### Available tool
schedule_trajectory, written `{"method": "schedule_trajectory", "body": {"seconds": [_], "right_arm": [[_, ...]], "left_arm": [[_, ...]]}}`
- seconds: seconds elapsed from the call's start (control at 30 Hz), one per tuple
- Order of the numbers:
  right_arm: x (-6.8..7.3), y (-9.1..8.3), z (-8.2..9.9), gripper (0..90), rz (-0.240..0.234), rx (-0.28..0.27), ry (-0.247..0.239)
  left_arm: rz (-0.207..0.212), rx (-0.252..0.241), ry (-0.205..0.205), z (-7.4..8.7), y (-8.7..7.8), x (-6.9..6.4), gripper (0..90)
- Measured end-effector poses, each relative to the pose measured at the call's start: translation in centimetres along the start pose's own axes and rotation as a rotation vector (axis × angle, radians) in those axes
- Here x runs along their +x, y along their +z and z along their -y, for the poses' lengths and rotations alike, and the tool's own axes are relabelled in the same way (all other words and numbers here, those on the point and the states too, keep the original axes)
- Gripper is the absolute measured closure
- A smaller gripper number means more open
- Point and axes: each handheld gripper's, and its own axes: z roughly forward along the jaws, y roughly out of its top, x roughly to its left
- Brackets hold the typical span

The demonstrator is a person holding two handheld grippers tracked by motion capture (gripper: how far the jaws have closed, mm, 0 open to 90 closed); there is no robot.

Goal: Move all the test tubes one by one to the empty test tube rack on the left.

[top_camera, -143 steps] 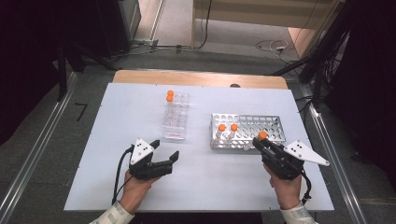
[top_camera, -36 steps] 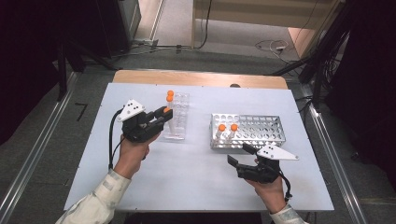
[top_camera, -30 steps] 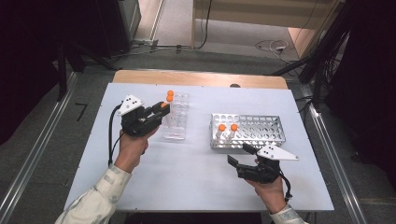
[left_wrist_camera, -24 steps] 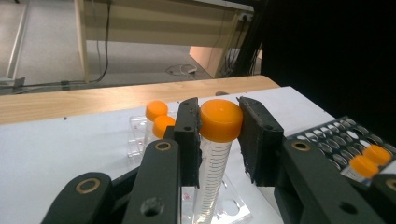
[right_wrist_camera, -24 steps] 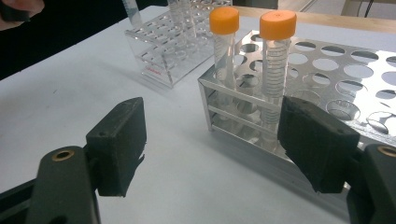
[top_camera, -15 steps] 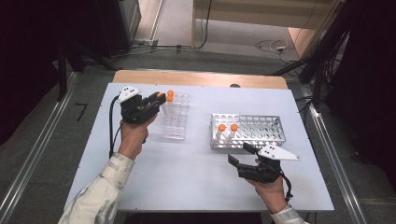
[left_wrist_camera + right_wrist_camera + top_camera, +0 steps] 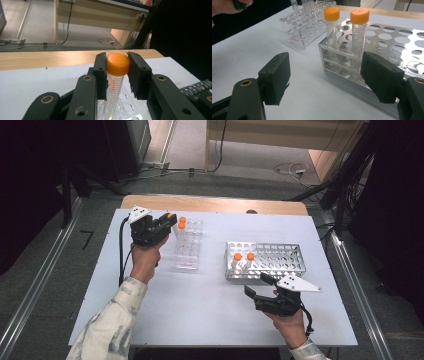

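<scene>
My left gripper (image 7: 169,221) is shut on the orange cap of a clear graduated tube (image 7: 117,64), which hangs upright between its pads over the far left end of the clear plastic rack (image 7: 187,251). Two more orange-capped tubes (image 7: 182,222) stand in that rack's far end. My right gripper (image 7: 256,285) is open and holds nothing. It sits low in front of the metal rack (image 7: 280,257). In the right gripper view its pads (image 7: 275,76) frame the rack's near corner, where two orange-capped tubes (image 7: 359,16) stand.
The racks stand on a white table top (image 7: 200,305) with a wooden strip (image 7: 210,202) along its far edge. Cables lie on the floor beyond. The clear rack's holes (image 7: 125,108) lie just below the held tube.
My left gripper has carried the tube from the table's front, along the clear rack's left side, to its far end. The right gripper, which held a tube earlier, stays open and still.
</scene>
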Motion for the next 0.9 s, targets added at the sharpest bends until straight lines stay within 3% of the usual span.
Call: {"method": "schedule_trajectory", "body": {"seconds": [0.3, 0.4, 0.6, 0.9], "right_arm": [[0.0, -0.1, 0.0, 22.5, -0.001, -0.003, 0.002], [0.0, -0.1, 0.0, 22.6, -0.001, -0.003, 0.002], [0.1, -0.1, 0.0, 22.7, -0.002, -0.005, 0.0], [0.2, -0.1, 0.0, 22.6, -0.002, -0.001, -0.002]], "left_arm": [[-0.006, 0.003, 0.008, 0.1, 0.6, -0.2, 69.3], [-0.026, -0.005, 0.04, 0.3, 0.7, -0.3, 69.2], [-0.024, 0.004, 0.066, 1.2, 1.1, -0.6, 69.1], [-0.076, 0.058, 0.177, 2.9, 2.1, -1.2, 68.0]]}}
